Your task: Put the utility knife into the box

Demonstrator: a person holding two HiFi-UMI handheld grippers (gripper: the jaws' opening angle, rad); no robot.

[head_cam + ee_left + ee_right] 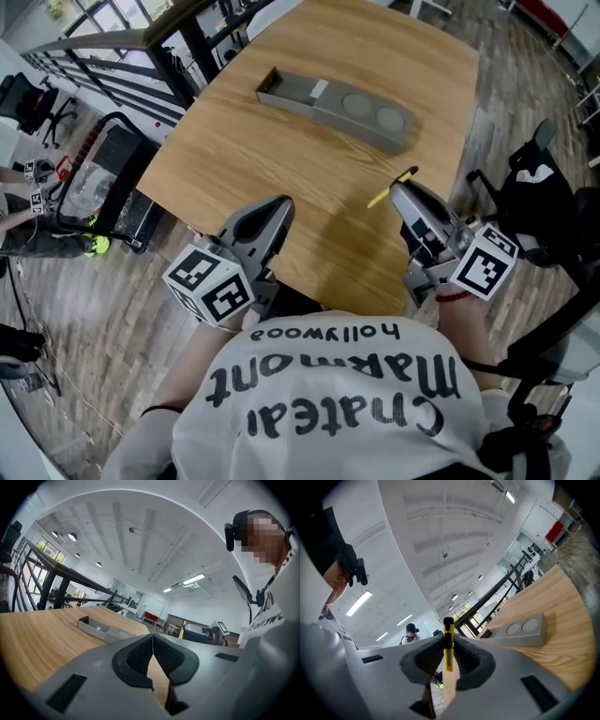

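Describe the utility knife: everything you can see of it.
The utility knife is slim and yellow, plastic by its look, with a black strip along its middle and a dark end. No blade can be made out. It is clamped between the fingers of the right gripper, edge-on to that gripper's camera, and sticks out past the fingers at both ends. In the head view it is over the wooden table, well apart from the gray box. Only the fingers touch it.
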